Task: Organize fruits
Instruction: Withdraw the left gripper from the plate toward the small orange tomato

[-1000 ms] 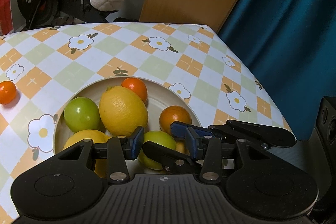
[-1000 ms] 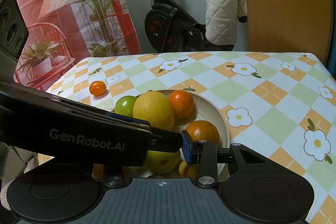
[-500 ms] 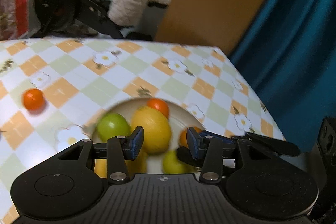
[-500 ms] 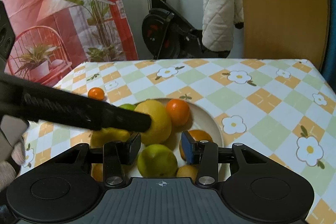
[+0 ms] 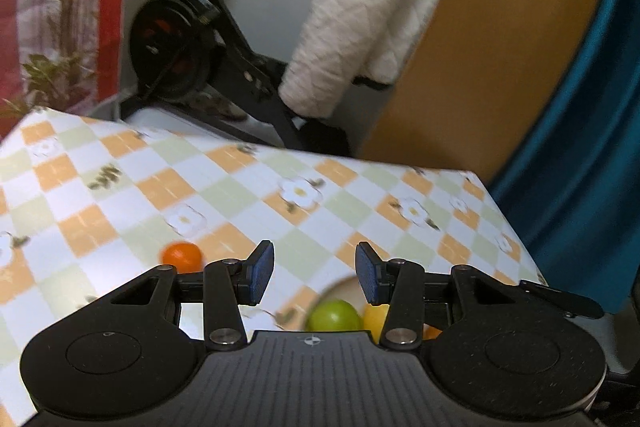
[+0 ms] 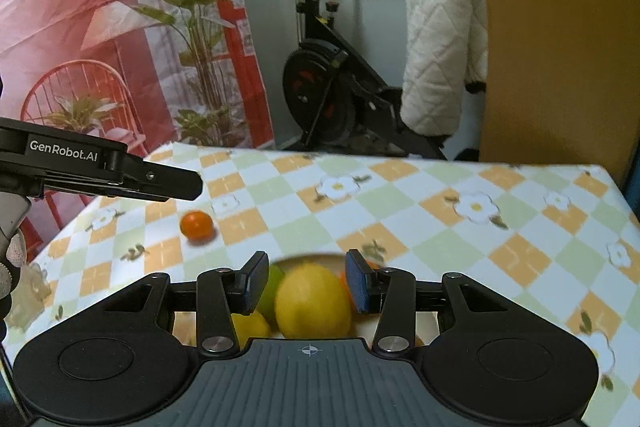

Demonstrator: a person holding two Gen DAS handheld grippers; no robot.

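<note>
Both claws have lifted off the bowl (image 6: 308, 259); your left claw (image 5: 315, 277) and right claw (image 6: 307, 281) hang apart, gripping nothing. One orange (image 6: 196, 225) sits alone on the counter (image 6: 400, 219), likely next for the bowl.

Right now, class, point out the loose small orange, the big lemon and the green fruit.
small orange (image 6: 196, 225): right wrist view, centre of its skin.
big lemon (image 6: 313, 301): right wrist view, middle of its rind.
green fruit (image 5: 334, 315): left wrist view, its top.

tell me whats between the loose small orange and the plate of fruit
Only bare checked tablecloth separates the small orange from the plate; the right wrist view shows it.
</note>
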